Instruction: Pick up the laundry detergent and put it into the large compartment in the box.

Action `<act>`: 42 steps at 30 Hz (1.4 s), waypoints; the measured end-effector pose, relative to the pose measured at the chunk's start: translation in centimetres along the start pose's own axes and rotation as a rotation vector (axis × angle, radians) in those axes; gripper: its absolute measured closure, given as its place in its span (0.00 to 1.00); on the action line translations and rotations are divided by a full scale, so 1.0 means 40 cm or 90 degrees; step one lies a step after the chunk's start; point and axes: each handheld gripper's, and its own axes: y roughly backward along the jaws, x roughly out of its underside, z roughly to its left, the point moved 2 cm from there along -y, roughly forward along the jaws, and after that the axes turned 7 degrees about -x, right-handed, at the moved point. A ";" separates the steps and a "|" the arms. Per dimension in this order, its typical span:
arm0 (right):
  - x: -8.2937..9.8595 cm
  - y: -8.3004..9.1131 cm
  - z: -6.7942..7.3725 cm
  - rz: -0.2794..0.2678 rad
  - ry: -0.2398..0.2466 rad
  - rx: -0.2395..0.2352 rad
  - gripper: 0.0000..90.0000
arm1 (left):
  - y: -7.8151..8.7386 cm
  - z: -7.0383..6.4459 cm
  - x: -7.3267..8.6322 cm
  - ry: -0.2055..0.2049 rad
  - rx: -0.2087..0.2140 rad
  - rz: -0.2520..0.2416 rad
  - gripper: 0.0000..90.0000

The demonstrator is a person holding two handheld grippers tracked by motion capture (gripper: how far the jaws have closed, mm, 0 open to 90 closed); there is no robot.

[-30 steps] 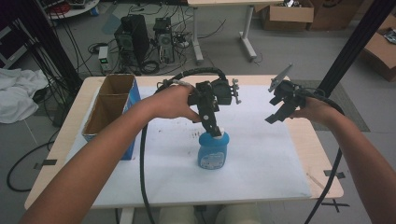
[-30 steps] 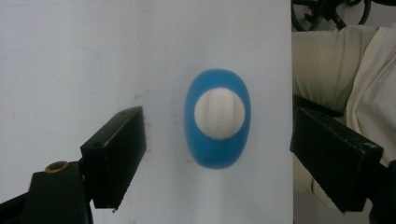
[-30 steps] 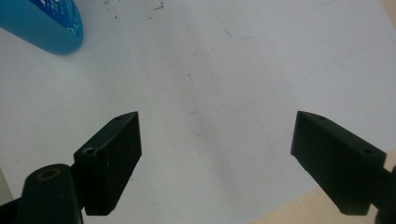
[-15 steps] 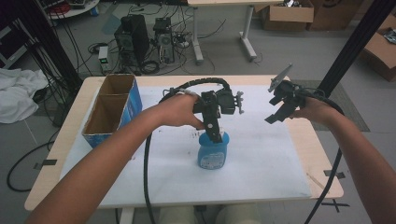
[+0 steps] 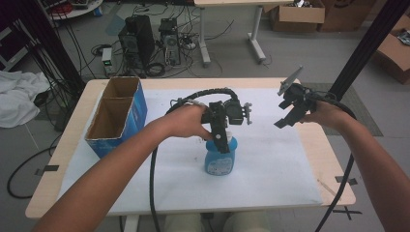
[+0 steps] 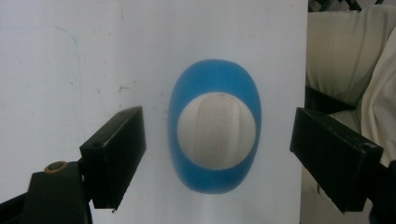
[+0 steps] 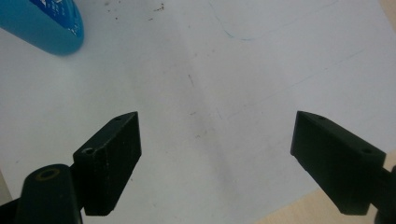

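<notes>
Two bare compartments in blue box (image 5: 116, 121); capped blue bottle (image 5: 220, 157) upright

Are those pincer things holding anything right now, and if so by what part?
Nothing is held. The left gripper hangs open above the blue bottle, jaws clear of its white cap. The right gripper is open over bare paper.

Bare white paper (image 5: 290, 159) lies open around the upright blue plastic bottle with white cap (image 5: 220, 157), while the open blue cardboard box (image 5: 116, 118) blocks the bench's (image 5: 333, 159) left end.
</notes>
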 end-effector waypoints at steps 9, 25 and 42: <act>-0.001 -0.002 0.002 0.001 -0.001 -0.001 0.18 | -0.031 -0.005 0.001 0.004 0.000 0.011 0.21; 0.005 -0.011 -0.003 0.000 -0.007 -0.006 0.18 | -0.084 -0.008 0.010 0.008 0.011 0.031 0.21; 0.005 -0.014 -0.006 -0.001 -0.006 -0.008 0.18 | -0.115 -0.013 0.014 0.009 0.013 0.032 0.21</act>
